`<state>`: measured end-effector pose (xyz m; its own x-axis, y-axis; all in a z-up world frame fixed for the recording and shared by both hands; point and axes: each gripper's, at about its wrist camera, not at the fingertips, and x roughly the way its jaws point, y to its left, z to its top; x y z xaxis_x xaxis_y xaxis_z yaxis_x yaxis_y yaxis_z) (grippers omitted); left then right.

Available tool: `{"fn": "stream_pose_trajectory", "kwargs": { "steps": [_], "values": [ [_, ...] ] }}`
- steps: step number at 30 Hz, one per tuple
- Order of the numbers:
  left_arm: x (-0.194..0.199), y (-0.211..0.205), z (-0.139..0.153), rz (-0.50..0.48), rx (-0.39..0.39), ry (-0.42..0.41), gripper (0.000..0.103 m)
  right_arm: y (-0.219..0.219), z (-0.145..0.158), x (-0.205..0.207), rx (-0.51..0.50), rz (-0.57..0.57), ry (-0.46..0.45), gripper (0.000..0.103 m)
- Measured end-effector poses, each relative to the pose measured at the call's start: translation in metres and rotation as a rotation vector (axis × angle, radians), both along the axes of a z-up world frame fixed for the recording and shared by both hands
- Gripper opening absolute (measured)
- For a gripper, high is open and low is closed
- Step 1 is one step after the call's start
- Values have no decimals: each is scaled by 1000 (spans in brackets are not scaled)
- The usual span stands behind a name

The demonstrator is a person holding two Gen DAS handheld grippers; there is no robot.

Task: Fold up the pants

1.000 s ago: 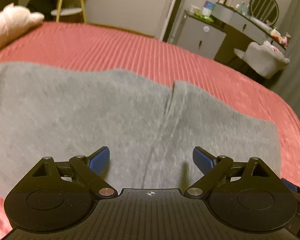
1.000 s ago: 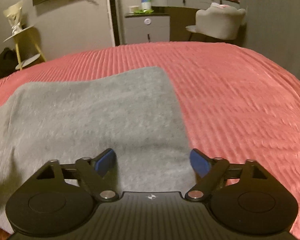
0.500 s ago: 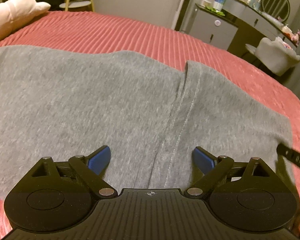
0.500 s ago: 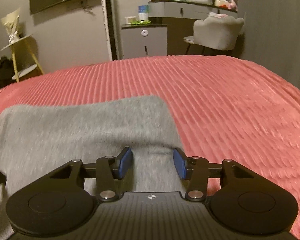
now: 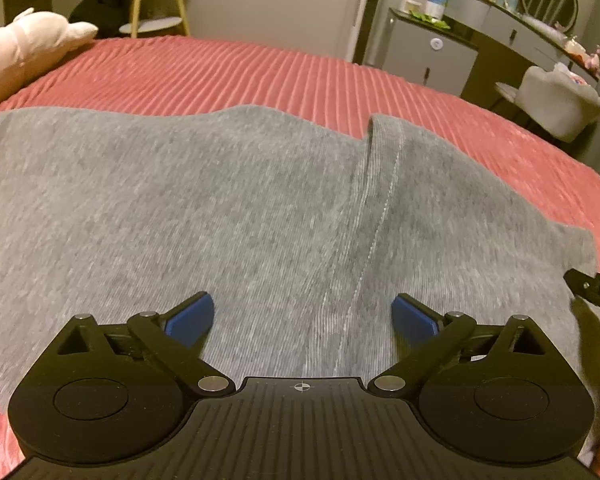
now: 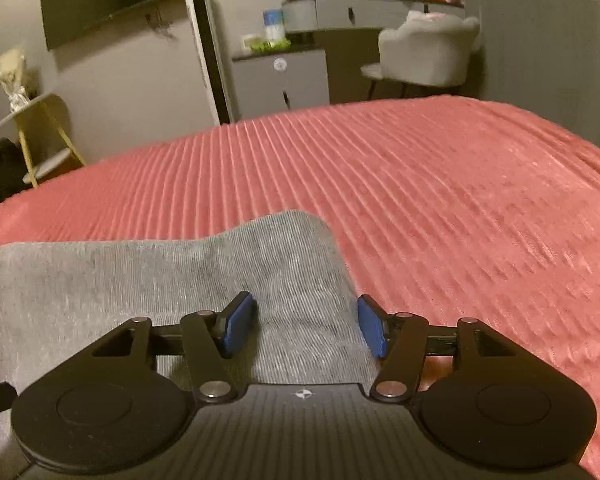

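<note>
Closer in now comes the right tool (image 6: 306, 326), which a second ago looked over a broad stretch of grey cloth and now sits right at the end of the pants (image 6: 160, 280), by the rounded corner. Its jaws pinched in and have just been opening again; they stand partly apart, the cloth's edge lying between the blue pads (image 6: 236, 324) and nothing pinched. Over on the other side, the left tool (image 5: 302, 320) has edged nearer the fabric too, its jaws just easing wider, spread right out above the pants (image 5: 220, 208) and gripping nothing. The pants lie flat across the red ribbed bed (image 5: 260, 72), a stitched seam (image 5: 380, 208) running up between the left tool's pads. A pale plush toy (image 5: 24, 48) rests at the bed's far left. At the right edge of the left view, the other tool's black tip pokes in.
</note>
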<state>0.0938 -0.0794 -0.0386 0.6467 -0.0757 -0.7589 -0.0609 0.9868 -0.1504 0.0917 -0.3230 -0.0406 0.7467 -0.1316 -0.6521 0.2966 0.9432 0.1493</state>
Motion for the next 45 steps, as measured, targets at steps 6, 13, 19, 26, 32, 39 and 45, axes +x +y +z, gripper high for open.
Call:
{"fn": "stream_pose_trajectory", "kwargs": {
  "steps": [6,13,19,26,32,39,45],
  "values": [
    [0,10,3,21,-48,-16,100,-14,-5,-11,74,-5,29,73],
    [22,49,10,78,-337,-30,96,-12,8,-43,145,-35,102,76],
    [52,39,6,-31,-358,11,92,-7,10,-66,154,-23,98,82],
    [64,24,8,-141,-299,-39,47,12,8,-61,77,18,92,84],
    [39,13,25,-224,-267,-219,21,9,6,-56,73,9,77,86],
    [19,0,38,-23,100,-374,37,8,6,-59,85,6,54,86],
    [22,22,29,-27,-98,-219,72,8,9,-62,82,4,45,86]
  ]
}}
